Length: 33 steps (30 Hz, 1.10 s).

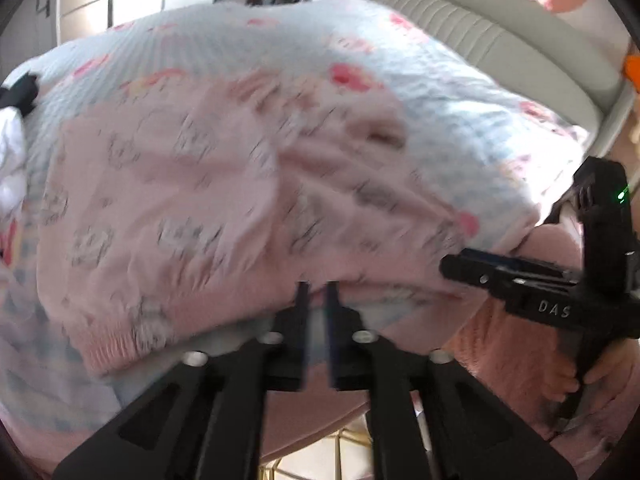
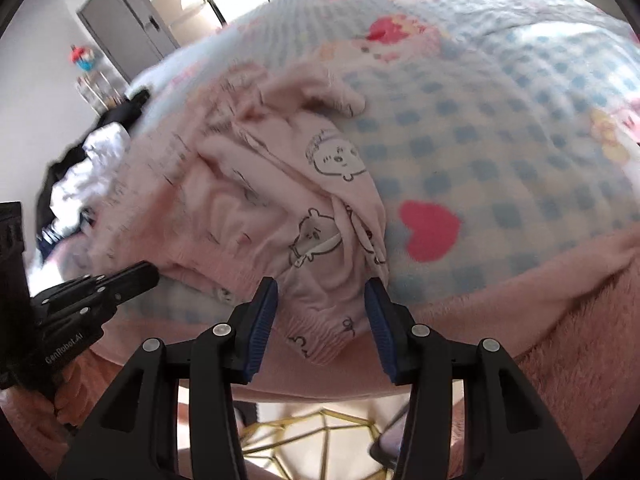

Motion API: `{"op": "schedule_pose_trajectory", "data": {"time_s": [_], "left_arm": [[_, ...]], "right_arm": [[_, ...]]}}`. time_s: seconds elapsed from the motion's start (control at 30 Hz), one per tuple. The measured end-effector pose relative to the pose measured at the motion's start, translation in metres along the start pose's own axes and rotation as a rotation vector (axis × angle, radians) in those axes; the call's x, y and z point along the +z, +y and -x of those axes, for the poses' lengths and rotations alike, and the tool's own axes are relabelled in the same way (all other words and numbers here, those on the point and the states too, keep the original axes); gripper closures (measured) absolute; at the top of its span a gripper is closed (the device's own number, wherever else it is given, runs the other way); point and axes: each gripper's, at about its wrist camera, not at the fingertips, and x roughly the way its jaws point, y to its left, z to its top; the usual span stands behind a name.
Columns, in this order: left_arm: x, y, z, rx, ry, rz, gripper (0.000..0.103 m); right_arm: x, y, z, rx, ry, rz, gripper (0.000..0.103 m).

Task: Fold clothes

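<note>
A pink garment (image 1: 180,200) printed with little cartoon bears lies crumpled on a blue-and-white checked bedspread (image 1: 440,120). My left gripper (image 1: 317,300) is at the garment's ribbed near hem, its fingers a narrow gap apart, with bedspread showing between them. In the right wrist view the garment (image 2: 248,200) spreads up and to the left, and a ribbed cuff hangs over the bed edge between the fingers of my right gripper (image 2: 321,300). Those fingers stand wide apart and do not pinch the cloth. The left gripper (image 2: 148,274) points at the hem from the left.
A fuzzy pink blanket (image 2: 560,320) covers the near bed edge. A heap of black and white clothes (image 2: 88,168) lies at the left of the bed. A grey padded headboard (image 1: 500,32) runs behind. A gold wire basket (image 2: 320,440) stands on the floor below.
</note>
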Motion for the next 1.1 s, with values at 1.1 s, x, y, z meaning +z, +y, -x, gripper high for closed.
{"op": "schedule_pose_trajectory", "data": {"time_s": [1.1], "left_arm": [[-0.008, 0.014, -0.038, -0.146, 0.157, 0.393, 0.089]], "right_arm": [[0.002, 0.011, 0.005, -0.056, -0.057, 0.033, 0.056]]}}
